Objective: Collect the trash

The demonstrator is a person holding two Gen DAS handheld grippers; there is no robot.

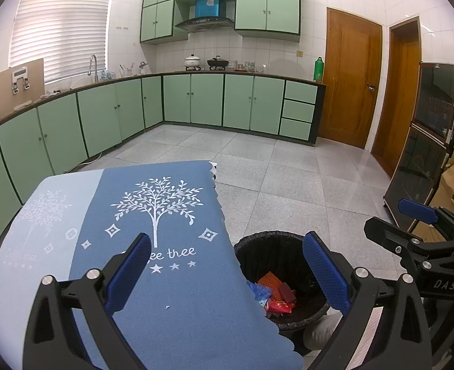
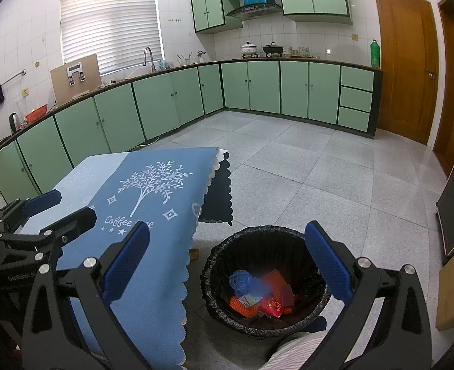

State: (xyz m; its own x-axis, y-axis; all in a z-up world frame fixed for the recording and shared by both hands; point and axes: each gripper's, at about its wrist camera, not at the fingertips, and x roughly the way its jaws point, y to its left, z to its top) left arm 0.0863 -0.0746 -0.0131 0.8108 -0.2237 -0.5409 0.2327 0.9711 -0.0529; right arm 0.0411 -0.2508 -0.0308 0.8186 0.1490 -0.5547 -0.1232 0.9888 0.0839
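right claw (image 2: 227,259) spread, empty, above trash bin (image 2: 265,280)

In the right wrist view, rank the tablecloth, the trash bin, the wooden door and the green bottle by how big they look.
Largest to smallest as they appear:
1. tablecloth
2. trash bin and wooden door, too close to call; the bin is much nearer the camera
3. green bottle, far away on the counter
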